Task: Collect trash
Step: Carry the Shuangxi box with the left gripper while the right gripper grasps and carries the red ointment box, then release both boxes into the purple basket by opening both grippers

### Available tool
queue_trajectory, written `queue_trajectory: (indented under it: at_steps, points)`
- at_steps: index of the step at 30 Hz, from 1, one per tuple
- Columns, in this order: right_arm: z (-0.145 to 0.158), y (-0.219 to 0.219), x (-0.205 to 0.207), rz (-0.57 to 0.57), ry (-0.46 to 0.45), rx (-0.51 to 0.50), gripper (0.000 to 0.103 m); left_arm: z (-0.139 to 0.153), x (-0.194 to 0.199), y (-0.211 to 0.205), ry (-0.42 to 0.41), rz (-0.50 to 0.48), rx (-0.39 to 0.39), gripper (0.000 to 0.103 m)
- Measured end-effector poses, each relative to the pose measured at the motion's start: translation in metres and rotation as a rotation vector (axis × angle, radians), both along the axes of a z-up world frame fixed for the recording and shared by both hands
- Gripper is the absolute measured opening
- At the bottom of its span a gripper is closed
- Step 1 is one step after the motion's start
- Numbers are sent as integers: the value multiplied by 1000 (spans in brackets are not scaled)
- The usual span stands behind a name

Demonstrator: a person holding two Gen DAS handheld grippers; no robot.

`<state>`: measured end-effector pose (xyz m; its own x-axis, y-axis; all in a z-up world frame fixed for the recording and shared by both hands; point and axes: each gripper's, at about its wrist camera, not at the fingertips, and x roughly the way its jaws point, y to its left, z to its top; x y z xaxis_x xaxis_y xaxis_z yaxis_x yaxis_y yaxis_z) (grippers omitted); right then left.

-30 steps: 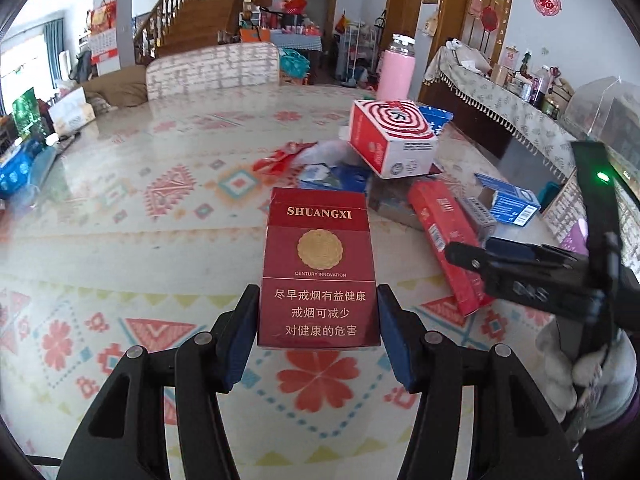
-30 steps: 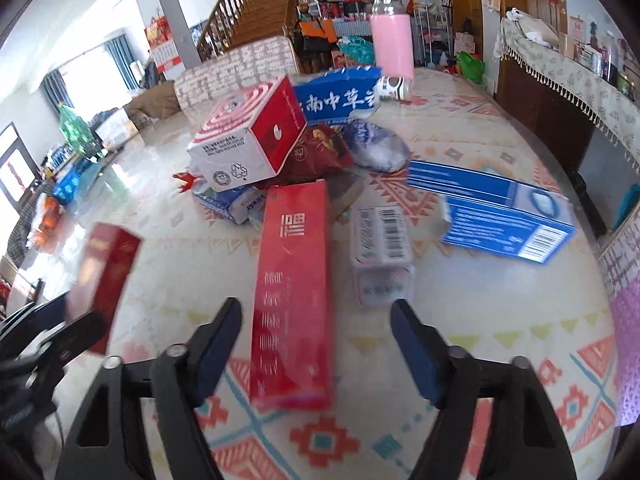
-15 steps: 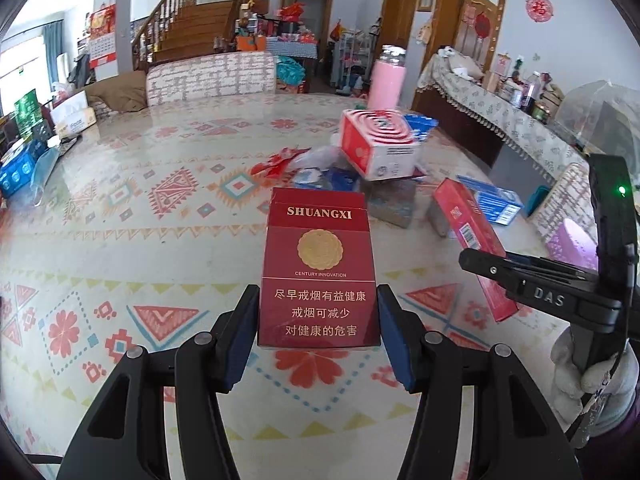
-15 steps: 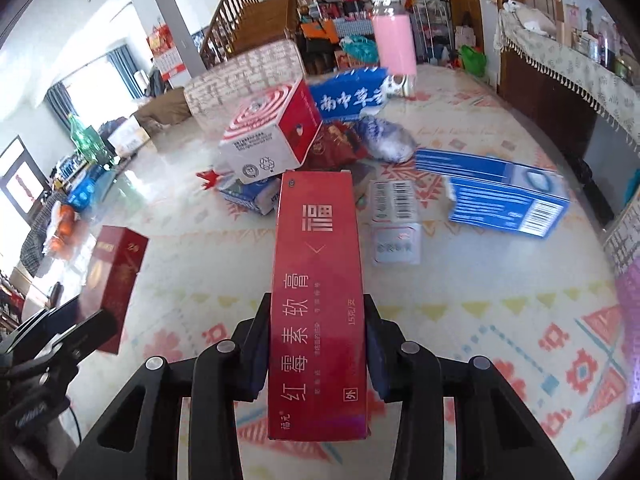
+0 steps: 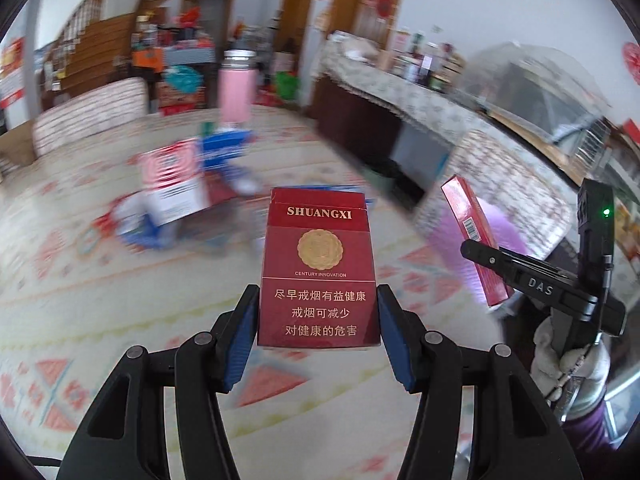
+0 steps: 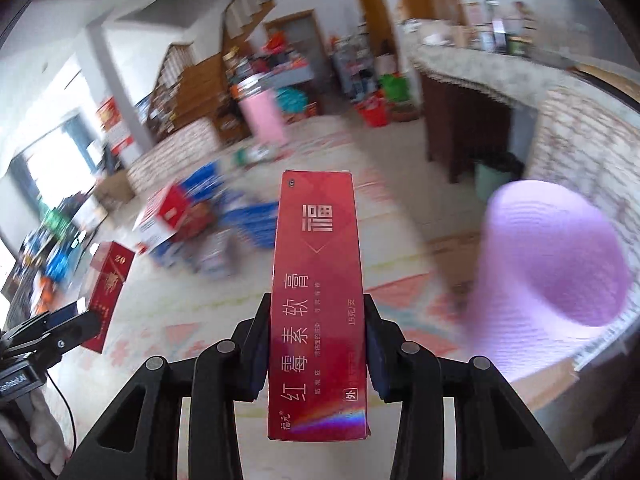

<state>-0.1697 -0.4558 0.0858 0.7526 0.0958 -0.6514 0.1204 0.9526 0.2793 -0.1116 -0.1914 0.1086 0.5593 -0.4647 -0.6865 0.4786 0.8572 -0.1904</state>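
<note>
Red cardboard fills the middle of both wrist views. The left gripper (image 5: 318, 328) is clamped on a dark red cigarette pack (image 5: 319, 268) marked SHUANGXI, its blue pads (image 5: 239, 340) pressed against the pack's lower sides, so the pack stands upright ahead of the fingers and clear of the patterned table (image 5: 80, 308) below. The right gripper (image 6: 316, 344) has its jaws closed on a long red carton (image 6: 318, 300) with Chinese lettering; the carton runs lengthwise out past the fingertips, gripped along its two long sides and lifted off the table. To the right of the left gripper, the other tool appears with that same carton sticking up from it, held by a white-gloved hand (image 5: 568, 356). Ahead and to the left of both grippers, blurred, lies the remaining pile of boxes (image 5: 176, 188) on the table, with a pink bottle (image 5: 236, 92) beyond it. Just to the right of the right gripper sits a purple bin (image 6: 556, 264), blurred.
</note>
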Motion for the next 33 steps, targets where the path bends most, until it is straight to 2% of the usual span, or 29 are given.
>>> queue_trajectory:
  at_steps: [7,10,17,22,24,28,30,33]
  points:
    - [6,-96,-15,-197,-11,-2,43,10,19,-118,-7,-175,-11,56]
    - [2,-130,-16,-253,-9,35,43,9,30,-172,39,-264,-32,56]
    - [-11,-184,-16,-340,12,47,43,1,51,-259,95,-385,-47,56]
    - [-25,-209,-10,-378,30,38,44,-8,67,-302,123,-435,-55,56]
    - [-30,-214,-7,-390,31,20,45,-14,73,-314,140,-444,-49,60]
    - [-31,-214,-11,-416,31,-58,72,-29,83,-323,166,-423,-30,69]
    - [-33,-214,-17,-441,37,-102,74,-42,89,-323,173,-393,11,69]
    - [-47,-221,-24,-496,97,-135,76,-63,99,-327,200,-355,88,69]
